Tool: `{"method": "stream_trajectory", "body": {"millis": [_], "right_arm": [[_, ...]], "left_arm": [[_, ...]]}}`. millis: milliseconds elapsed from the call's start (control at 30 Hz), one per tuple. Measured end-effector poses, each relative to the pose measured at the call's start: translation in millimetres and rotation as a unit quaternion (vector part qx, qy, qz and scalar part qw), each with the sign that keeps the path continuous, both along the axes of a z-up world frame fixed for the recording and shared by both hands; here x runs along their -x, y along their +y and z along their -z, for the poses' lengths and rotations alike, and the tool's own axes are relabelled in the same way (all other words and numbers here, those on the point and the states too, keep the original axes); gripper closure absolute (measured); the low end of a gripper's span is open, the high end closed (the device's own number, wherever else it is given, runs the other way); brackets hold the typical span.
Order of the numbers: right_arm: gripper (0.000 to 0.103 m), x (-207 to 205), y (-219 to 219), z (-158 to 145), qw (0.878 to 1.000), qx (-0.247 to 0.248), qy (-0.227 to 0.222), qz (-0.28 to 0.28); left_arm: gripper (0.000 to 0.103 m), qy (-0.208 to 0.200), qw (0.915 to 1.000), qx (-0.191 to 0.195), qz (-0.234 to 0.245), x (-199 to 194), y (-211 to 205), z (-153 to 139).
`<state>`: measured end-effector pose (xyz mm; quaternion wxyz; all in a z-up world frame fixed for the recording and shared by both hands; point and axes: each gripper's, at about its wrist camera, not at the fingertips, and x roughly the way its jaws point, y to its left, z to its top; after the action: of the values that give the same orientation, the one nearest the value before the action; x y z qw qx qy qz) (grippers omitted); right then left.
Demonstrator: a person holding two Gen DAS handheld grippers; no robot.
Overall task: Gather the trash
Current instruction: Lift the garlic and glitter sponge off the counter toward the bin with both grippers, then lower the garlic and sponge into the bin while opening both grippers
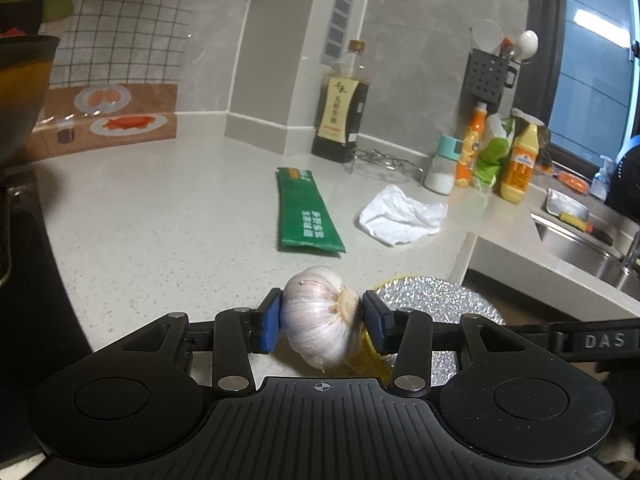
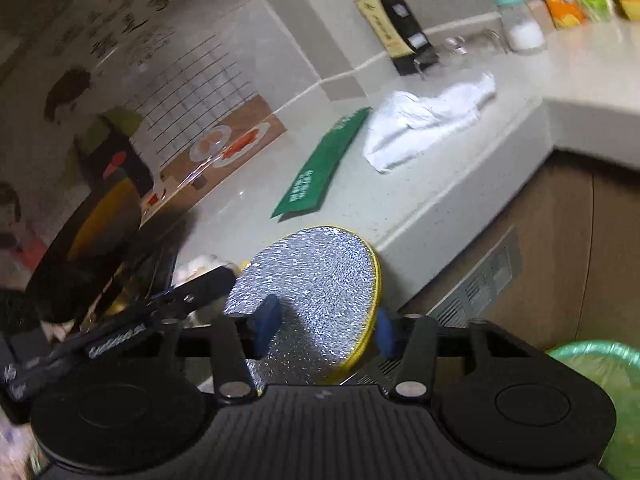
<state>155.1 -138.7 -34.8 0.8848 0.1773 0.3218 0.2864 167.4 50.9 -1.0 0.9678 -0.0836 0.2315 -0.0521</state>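
Left wrist view shows the left gripper (image 1: 322,316) clamped on a garlic bulb (image 1: 320,312), while the right gripper (image 2: 324,334) grips the silver pad (image 2: 316,300) edgewise, and I judge the green bin (image 2: 600,380) lies nearest the right hand, low beside it.

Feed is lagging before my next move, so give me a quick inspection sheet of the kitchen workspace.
Surface: pale speckled stone countertop, dry-looking.
Job's things: flat green paper packet and crumpled white tissue lying apart; green-lined bin below the counter edge.
Clutter: dark sauce bottle, salt jar, orange and yellow bottles near the steel sink.
Grippers: left claw shut on white garlic bulb; right claw shut on round silver scouring pad.
Cables: nothing seen.
Surroundings: tiled wall, window.
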Motion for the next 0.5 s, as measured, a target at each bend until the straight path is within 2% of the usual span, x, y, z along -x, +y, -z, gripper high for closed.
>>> {"method": "stream_trajectory", "body": {"millis": [33, 167, 500], "right_arm": [[0.073, 3.1, -1.6, -4.0, 1.000, 0.005, -0.010, 0.000], [0.079, 11.2, -17.1, -11.9, 1.000, -0.008, -0.024, 0.009], [0.087, 32.6, -90.1, -9.0, 0.996, -0.016, -0.033, 0.087]], "left_arm": [[0.055, -0.002, 1.0000, 0.008, 0.002, 0.8, 1.1, -0.4], [0.055, -0.001, 0.9988, 0.046, 0.016, 5.0, -4.8, 0.2], [0.055, -0.003, 0.9956, 0.048, 0.080, 13.8, -62.2, -1.0]]}}
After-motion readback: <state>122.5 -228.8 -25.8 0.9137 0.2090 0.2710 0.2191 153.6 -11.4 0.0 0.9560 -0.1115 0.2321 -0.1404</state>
